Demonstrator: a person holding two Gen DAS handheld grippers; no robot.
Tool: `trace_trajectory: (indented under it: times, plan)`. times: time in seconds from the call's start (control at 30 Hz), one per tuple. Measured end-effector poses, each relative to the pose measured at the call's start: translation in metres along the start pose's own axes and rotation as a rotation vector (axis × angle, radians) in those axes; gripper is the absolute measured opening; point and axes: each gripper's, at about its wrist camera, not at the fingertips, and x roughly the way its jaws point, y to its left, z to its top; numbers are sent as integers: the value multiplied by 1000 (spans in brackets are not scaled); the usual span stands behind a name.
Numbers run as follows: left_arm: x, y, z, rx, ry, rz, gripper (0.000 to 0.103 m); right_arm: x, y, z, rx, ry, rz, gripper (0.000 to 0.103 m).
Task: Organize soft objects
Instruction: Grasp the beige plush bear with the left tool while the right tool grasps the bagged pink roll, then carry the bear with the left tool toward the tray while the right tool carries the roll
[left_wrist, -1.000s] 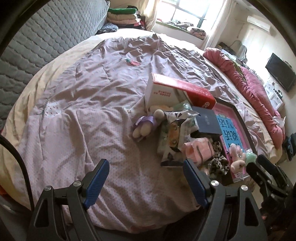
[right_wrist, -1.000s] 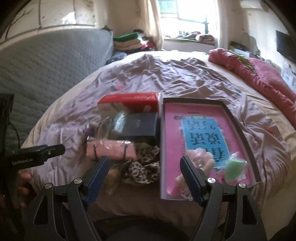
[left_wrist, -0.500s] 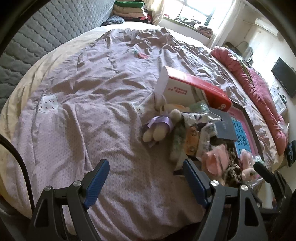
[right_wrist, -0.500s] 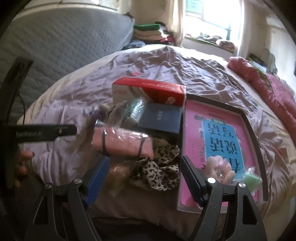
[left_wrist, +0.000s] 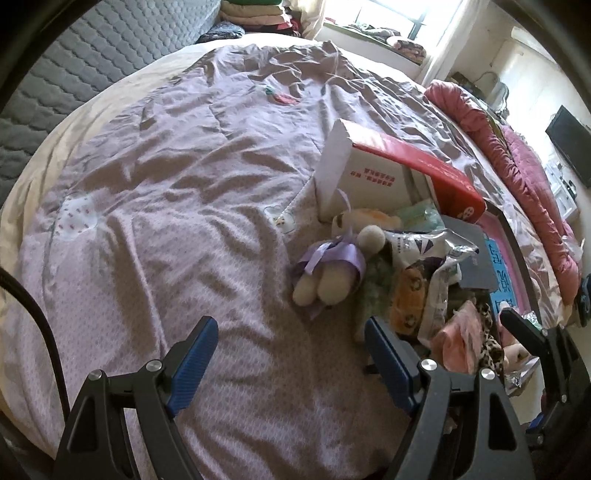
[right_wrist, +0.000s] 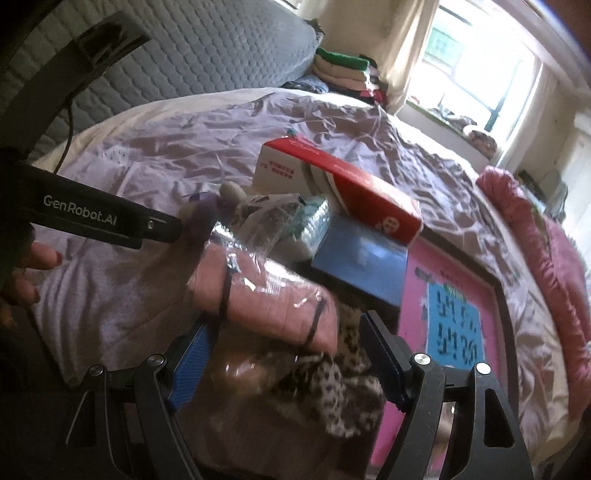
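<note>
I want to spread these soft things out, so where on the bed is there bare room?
Bare quilt stretches from the plush toy toward the grey headboard. Crowded: the pile between the red-and-white box and pink tray.

Both views are fisheye, each looking steeply down along its own blue-padded fingers at the bed. The left wrist view sits close above the lilac quilt (left_wrist: 177, 206), clutter at right of frame. The right wrist view, tilted, hangs nearer that clutter. Both share the red-and-white box (left_wrist: 391, 173) (right_wrist: 332, 184) and window.
</note>
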Motion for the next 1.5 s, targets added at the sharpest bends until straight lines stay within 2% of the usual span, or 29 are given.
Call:
trace_trajectory:
  times: [0.1, 0.17, 0.23, 0.3, 0.37, 0.43, 0.47, 0.53, 0.63, 0.77, 0.8, 1.0, 1.2, 1.3, 1.5]
  plan:
    - [9, -4, 7, 28, 4, 18, 81, 7, 4, 4, -47, -17, -27, 78]
    - [15, -6, 10, 40, 11, 24, 81, 9, 4, 7, -59, -35, -37, 67]
    - [22, -8, 14, 54, 25, 32, 81, 12, 2, 9, -60, -37, -32, 44]
    - [29, -10, 17, 63, 26, 25, 81, 19, -3, 10, -39, -18, -12, 36]
    - [35, -14, 20, 84, 40, 23, 80, 20, -10, 9, 13, -16, 37, 33]
    - [39, -17, 23, 97, 34, 16, 73, 17, -23, 6, 95, -30, 93, 30]
    - [39, -17, 25, 94, 22, 9, 69, 14, -29, 6, 130, -40, 114, 29]
    - [42, -16, 28, 90, 20, -9, 68, 12, -41, 5, 198, -53, 145, 26]
    - [50, -15, 31, 90, 34, -67, 57, 12, -59, 2, 315, -58, 211, 24]
    - [52, -14, 30, 96, 24, -131, 34, 3, -72, -3, 385, -82, 253, 23]
    - [51, -14, 28, 96, 16, -150, 34, 1, -73, -4, 397, -86, 259, 23]
    - [43, -19, 18, 136, -34, -122, 31, -16, -76, -2, 427, -133, 291, 20]
    - [30, -11, 15, 97, -52, -122, 30, -26, -72, -2, 417, -134, 285, 18]
    - [19, -7, 11, 105, -75, -79, 30, -29, -76, -3, 451, -136, 300, 17]
    - [0, 2, 7, 82, -99, -68, 30, -36, -82, -4, 485, -151, 312, 17]
